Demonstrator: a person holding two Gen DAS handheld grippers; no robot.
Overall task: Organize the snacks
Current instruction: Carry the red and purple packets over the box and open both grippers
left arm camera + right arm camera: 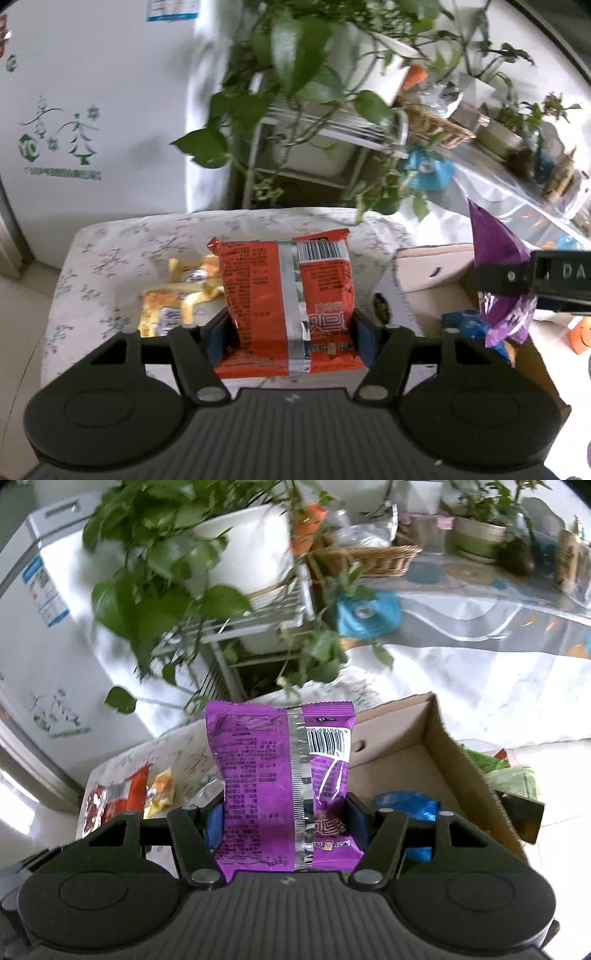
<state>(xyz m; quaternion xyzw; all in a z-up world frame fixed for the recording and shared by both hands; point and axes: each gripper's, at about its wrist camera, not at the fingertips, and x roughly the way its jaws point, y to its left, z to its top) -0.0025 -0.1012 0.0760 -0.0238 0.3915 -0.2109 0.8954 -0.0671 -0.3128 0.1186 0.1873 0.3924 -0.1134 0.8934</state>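
My left gripper [290,334] is shut on a red snack packet [288,295] and holds it upright above a small table with a floral cloth [110,251]. Yellow snack packets [177,299] lie on the cloth behind it. My right gripper [284,818] is shut on a purple snack packet [284,786], held over the near edge of an open cardboard box [443,760]. A blue packet [406,803] lies inside the box. In the left wrist view the right gripper [517,284] with its purple packet [498,258] hangs at the right above the box [424,273].
A white chest freezer [92,110] stands behind the table at the left. A metal plant stand with trailing green leaves [295,92] stands behind it. A long table with a wicker basket [365,557], pots and clutter runs along the back right. Green packets [509,771] lie right of the box.
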